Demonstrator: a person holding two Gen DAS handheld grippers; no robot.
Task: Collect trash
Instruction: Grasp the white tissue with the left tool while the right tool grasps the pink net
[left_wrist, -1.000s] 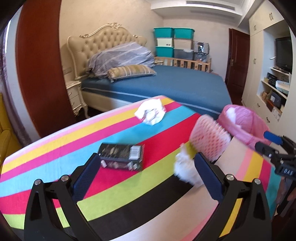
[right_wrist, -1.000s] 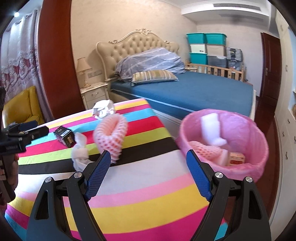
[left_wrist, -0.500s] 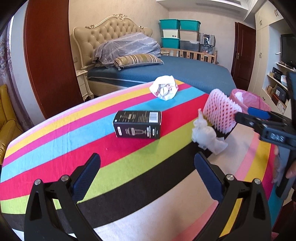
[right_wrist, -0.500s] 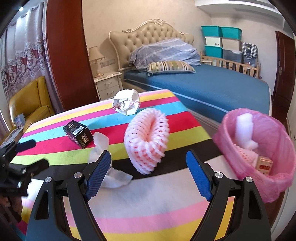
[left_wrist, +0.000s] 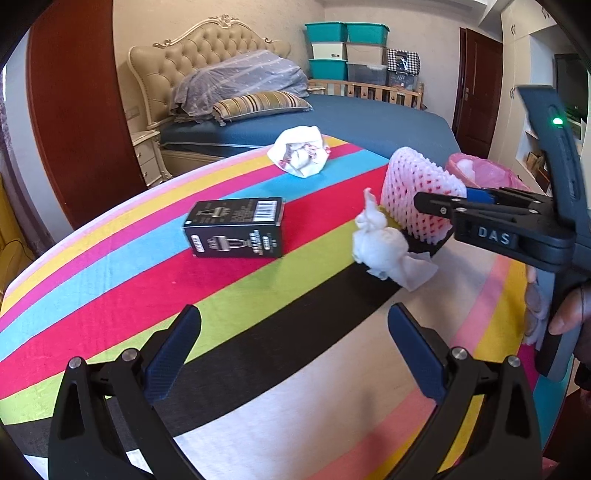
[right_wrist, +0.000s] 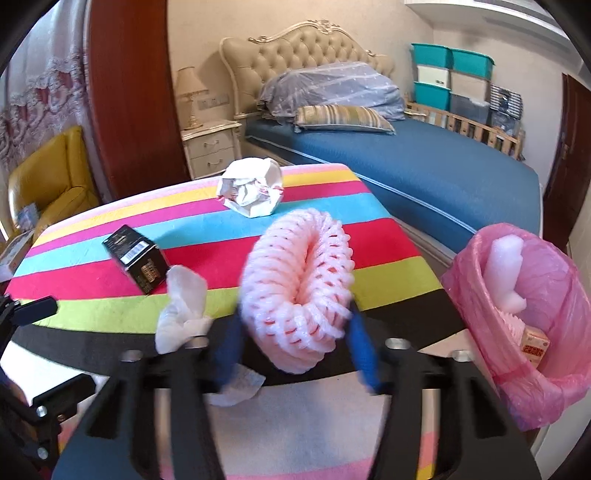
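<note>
A pink foam net (right_wrist: 295, 288) stands on the striped tablecloth (left_wrist: 110, 295). My right gripper (right_wrist: 295, 350) has its jaws closing on the net, blue pads against both its sides; seen from the left wrist, the right gripper (left_wrist: 447, 201) reaches the foam net (left_wrist: 417, 184) from the right. A crumpled white tissue (left_wrist: 384, 247) lies just left of the net. Further left is a black box (left_wrist: 236, 229), and a ball of crumpled paper (left_wrist: 301, 157) sits at the far edge. My left gripper (left_wrist: 295, 350) hangs open over the cloth, nothing between its fingers.
A bin with a pink liner (right_wrist: 535, 314) stands off the table's right edge, holding white foam and a small carton. Behind the table are a blue bed (right_wrist: 443, 166), a nightstand (right_wrist: 210, 147) and a yellow armchair (right_wrist: 55, 184). A hand (left_wrist: 569, 314) holds the right gripper.
My right gripper moved left from the bin to the foam net and its jaws closed in around it. My left gripper sank towards the table, bringing the black box and tissue closer.
</note>
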